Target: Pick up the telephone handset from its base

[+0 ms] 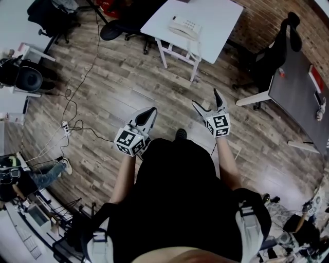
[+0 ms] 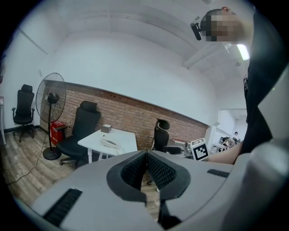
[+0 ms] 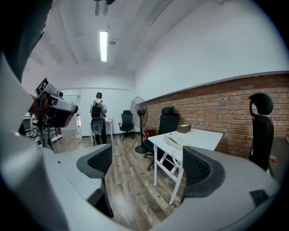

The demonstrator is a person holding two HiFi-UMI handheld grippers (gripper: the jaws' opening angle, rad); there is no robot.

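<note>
Wood-plank floor runs to a brick wall, where a white counter stands with a black chair beside it. On the counter sits the phone, its handset resting on the base, well apart from both grippers. Held over the floor, the left gripper is clenched on nothing, while the right gripper is spread wide and empty.

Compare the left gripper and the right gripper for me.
The left gripper has its jaws shut together; the right gripper has them apart. The left gripper is held nearer the person's body than the right gripper. Both are empty and far from the telephone on the white table.
</note>
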